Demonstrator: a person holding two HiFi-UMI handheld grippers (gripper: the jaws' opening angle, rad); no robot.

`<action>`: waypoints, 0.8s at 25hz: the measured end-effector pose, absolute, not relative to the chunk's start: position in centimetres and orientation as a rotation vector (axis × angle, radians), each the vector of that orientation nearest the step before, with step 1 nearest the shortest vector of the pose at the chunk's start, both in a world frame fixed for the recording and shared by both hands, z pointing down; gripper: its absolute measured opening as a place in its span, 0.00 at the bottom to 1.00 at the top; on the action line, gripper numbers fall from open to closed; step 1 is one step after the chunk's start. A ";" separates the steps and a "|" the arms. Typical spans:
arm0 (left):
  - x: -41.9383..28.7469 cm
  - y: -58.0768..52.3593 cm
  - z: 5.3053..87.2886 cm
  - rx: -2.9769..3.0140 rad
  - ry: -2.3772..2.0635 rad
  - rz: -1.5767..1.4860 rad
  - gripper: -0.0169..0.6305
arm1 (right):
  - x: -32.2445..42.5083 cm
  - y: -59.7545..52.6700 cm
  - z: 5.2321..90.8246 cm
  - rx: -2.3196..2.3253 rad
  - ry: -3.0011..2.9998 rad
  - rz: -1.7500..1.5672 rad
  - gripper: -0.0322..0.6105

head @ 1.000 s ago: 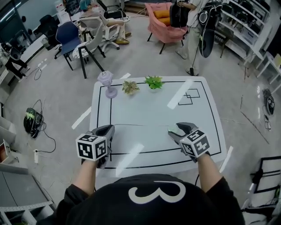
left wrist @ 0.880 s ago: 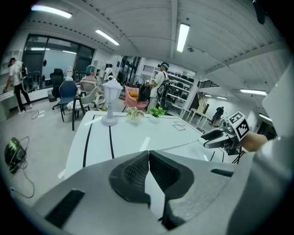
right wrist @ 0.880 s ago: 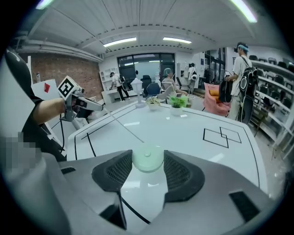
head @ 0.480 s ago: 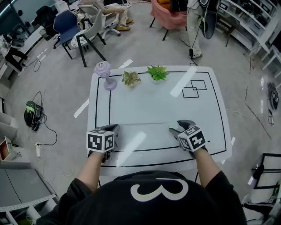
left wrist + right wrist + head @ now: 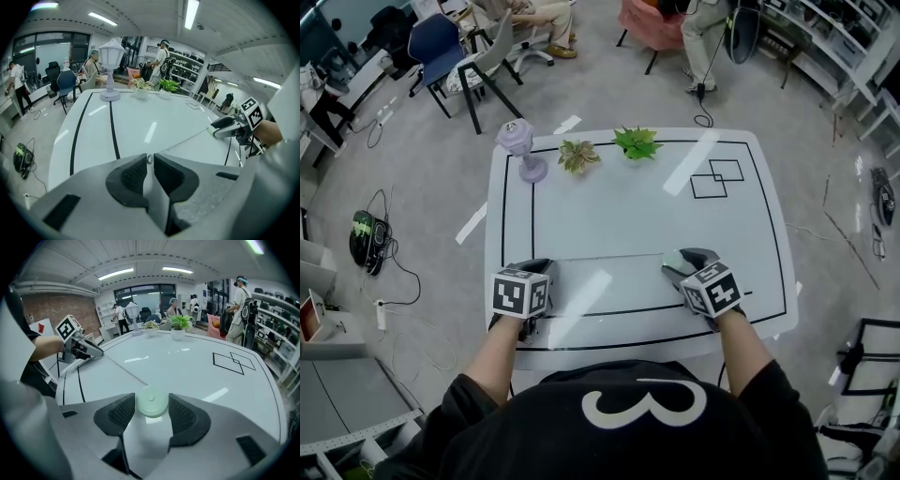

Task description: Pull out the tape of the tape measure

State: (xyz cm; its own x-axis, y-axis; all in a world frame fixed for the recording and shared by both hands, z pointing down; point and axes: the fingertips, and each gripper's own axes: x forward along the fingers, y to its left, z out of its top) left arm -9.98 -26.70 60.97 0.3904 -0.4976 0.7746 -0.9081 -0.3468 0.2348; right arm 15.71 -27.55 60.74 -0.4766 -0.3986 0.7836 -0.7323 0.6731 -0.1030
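Observation:
A pale green round tape measure case (image 5: 151, 404) sits between the pads of my right gripper (image 5: 151, 411), which is shut on it low over the white table (image 5: 628, 216). In the head view the case (image 5: 673, 260) shows at the right gripper (image 5: 680, 264). A thin tape (image 5: 609, 256) runs leftwards from it to my left gripper (image 5: 536, 272). In the left gripper view the jaws (image 5: 150, 164) are pinched on the tape's end tab, and the tape (image 5: 187, 140) stretches off to the right gripper (image 5: 218, 129).
A lilac lamp (image 5: 520, 150) and two small potted plants (image 5: 578, 156) (image 5: 636, 143) stand along the table's far edge. Black border lines and overlapping square outlines (image 5: 717, 178) mark the top. Chairs and people occupy the floor beyond the table.
Both grippers have come down closer to the table top, still holding the tape stretched between them. The spacing between them looks about the same.

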 end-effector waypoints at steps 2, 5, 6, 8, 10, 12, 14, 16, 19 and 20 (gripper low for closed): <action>-10.0 -26.8 60.7 1.993 -1.198 0.770 0.14 | 15.6 -27.5 60.6 0.882 -2.137 0.589 0.39; -10.1 -26.6 60.2 2.002 -1.196 0.742 0.21 | 15.8 -27.2 60.3 0.921 -2.152 0.623 0.40; -10.1 -26.5 59.9 2.009 -1.195 0.735 0.22 | 15.9 -27.1 60.0 0.935 -2.160 0.634 0.40; -10.1 -26.2 59.3 2.028 -1.192 0.720 0.26 | 16.1 -26.8 59.2 0.960 -2.184 0.659 0.42; -10.0 -26.0 58.4 2.054 -1.191 0.688 0.30 | 16.0 -26.4 58.2 0.982 -2.219 0.676 0.43; -9.7 -25.5 57.4 2.085 -1.180 0.644 0.34 | 15.8 -25.9 56.8 1.007 -2.262 0.686 0.43; -9.1 -24.7 56.3 2.115 -1.154 0.607 0.36 | 15.3 -25.2 55.0 1.025 -2.317 0.691 0.43; -8.4 -23.8 54.9 2.147 -1.129 0.569 0.36 | 14.4 -24.0 52.7 1.010 -2.396 0.680 0.43; -6.7 -22.6 52.4 2.188 -1.094 0.462 0.36 | 12.7 -21.9 49.2 0.964 -2.529 0.648 0.43; -6.0 -22.0 51.4 2.199 -1.073 0.416 0.36 | 12.3 -21.2 48.1 0.959 -2.562 0.640 0.42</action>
